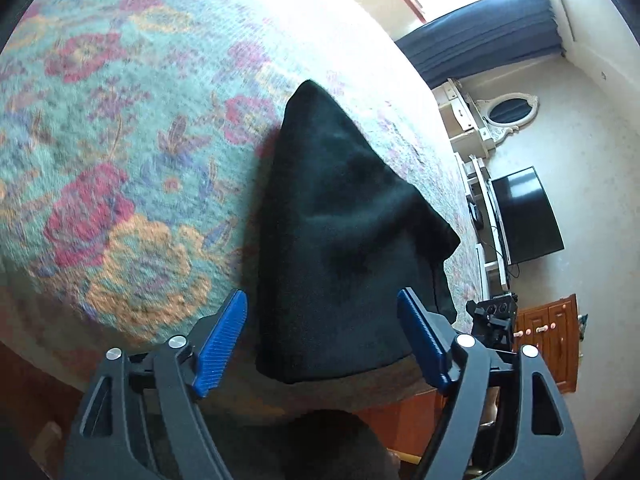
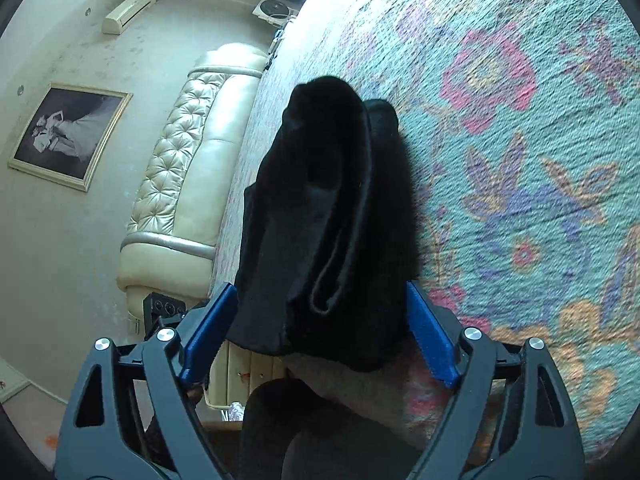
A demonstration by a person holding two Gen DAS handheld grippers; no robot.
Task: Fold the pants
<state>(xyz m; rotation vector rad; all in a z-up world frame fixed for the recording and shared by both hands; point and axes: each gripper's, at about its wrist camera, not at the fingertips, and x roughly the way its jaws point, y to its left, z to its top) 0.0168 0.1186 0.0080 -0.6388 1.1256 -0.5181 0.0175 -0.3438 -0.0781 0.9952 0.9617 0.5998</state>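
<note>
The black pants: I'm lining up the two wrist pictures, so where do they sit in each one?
Left wrist view: the black pants lie folded at centre, on the floral bedspread, near end between the open jaws of the left gripper.
Right wrist view: the pants lie centre, layered fold edges facing the camera, between the open jaws of the right gripper.
Shared landmark: the bedspread.

The pants (image 1: 344, 240) are black, matt, soft cloth, slightly fuzzy. Under them the bedspread (image 1: 120, 120) is a rough, nubby woven cloth with a flower pattern. The left gripper (image 1: 322, 344) has matt black plastic arms, ribbed blue plastic pads (image 1: 220, 344) and shiny metal screw heads. At centre left of the right wrist view, the headboard (image 2: 188, 184) is glossy, tufted cream leather.
</note>
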